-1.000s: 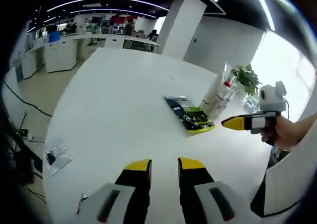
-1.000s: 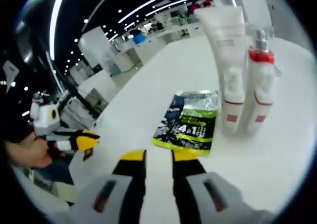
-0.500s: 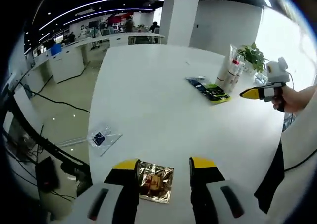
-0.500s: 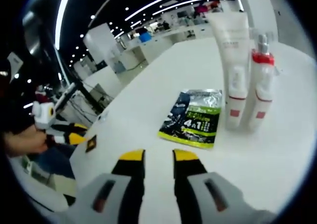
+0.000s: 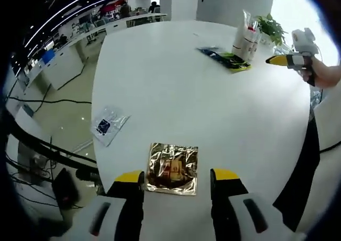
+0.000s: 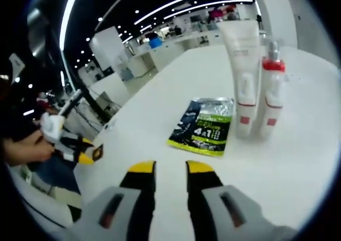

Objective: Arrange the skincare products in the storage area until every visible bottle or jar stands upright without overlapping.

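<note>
A gold foil sachet [image 5: 173, 168] lies flat on the white table [image 5: 202, 107], just ahead of my left gripper [image 5: 177, 177]. That gripper is open, its jaws wide on either side of the sachet's near edge and not touching it. Far across the table stand a white tube [image 5: 241, 33] and a spray bottle [image 5: 250, 38], with a green-and-dark sachet [image 5: 226, 58] lying before them. My right gripper [image 6: 170, 168] is open by a narrow gap and holds nothing. Ahead of it lie the green sachet [image 6: 205, 126], the upright tube [image 6: 242, 65] and the red-collared spray bottle [image 6: 272, 91].
A small clear bag [image 5: 108, 125] lies near the table's left edge. A potted plant [image 5: 269, 25] stands behind the bottles. A hand holds the right gripper [image 5: 290, 59] at the far right. In the right gripper view the left gripper [image 6: 74, 145] sits at the table's left edge.
The left gripper view has drawn back and tilted down, so the gold sachet now lies between its jaws, which have spread wider. The right gripper view has hardly shifted.
</note>
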